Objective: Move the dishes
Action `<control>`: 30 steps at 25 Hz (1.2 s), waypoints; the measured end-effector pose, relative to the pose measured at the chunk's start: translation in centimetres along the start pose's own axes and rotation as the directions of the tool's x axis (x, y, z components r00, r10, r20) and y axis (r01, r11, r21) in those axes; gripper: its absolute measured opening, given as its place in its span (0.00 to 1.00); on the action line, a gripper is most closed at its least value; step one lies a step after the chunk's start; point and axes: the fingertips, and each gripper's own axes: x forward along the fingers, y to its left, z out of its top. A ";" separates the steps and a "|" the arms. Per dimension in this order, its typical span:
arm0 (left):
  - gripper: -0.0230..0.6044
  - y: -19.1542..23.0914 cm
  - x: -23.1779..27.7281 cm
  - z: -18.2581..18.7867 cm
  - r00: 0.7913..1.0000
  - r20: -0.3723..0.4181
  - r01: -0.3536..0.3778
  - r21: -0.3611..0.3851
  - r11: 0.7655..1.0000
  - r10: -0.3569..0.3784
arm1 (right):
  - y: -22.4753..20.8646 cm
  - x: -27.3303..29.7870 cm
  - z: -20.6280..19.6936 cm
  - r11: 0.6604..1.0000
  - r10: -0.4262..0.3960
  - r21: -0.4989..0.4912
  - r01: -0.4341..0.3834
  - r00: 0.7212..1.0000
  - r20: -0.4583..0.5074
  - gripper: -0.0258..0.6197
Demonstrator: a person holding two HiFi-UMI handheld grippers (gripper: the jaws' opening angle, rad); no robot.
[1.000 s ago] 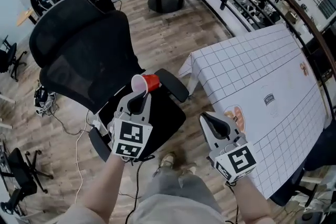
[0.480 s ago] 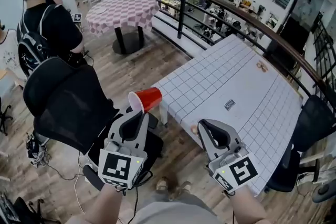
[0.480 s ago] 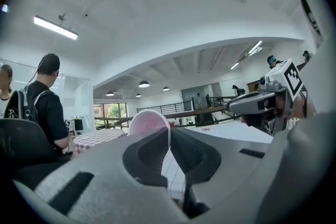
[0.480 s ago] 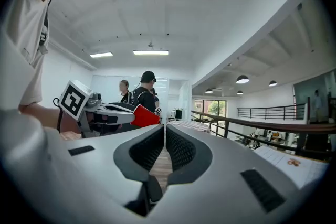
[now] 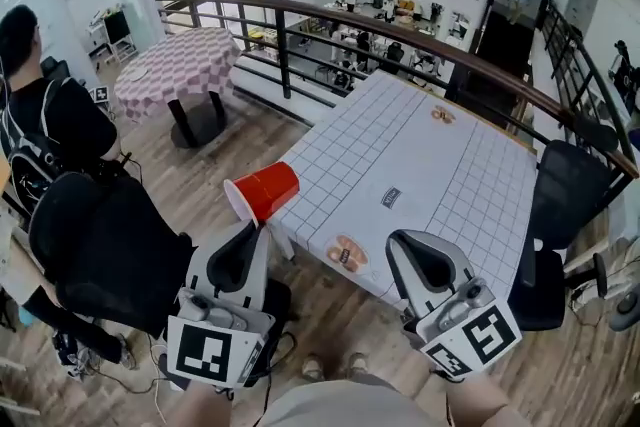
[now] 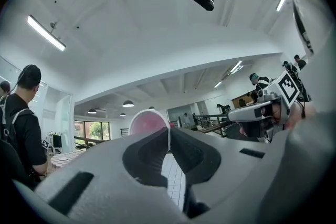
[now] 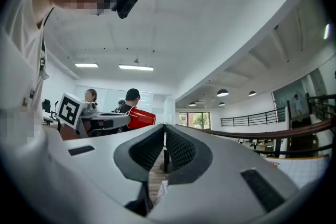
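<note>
A red plastic cup (image 5: 263,191) lies on its side in the air, its white rim pinched by my left gripper (image 5: 252,227), which is shut on it. In the left gripper view the cup's pink inside (image 6: 149,123) shows just past the closed jaws. The cup hangs beside the near left corner of the white gridded table (image 5: 420,165). My right gripper (image 5: 402,240) is shut and holds nothing, hovering over the table's near edge. From the right gripper view the cup (image 7: 140,118) and the left gripper (image 7: 107,122) appear at the left.
Small printed pictures (image 5: 346,253) lie on the tablecloth. A black office chair (image 5: 100,245) stands at the left and another (image 5: 565,205) at the right. A railing (image 5: 400,35) runs behind the table. A checkered round table (image 5: 175,65) and a person with a backpack (image 5: 50,125) are at the far left.
The view has swung up and right, from the black chair to the white table. The left gripper still carries the cup, now beside the table's corner. The right gripper stays shut.
</note>
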 end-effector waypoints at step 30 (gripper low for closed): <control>0.08 -8.1 13.0 -9.8 0.936 -0.330 0.264 0.428 0.864 -0.122 | -11.1 -3.6 -7.1 0.977 -0.177 0.100 0.189 0.978 -0.113 0.08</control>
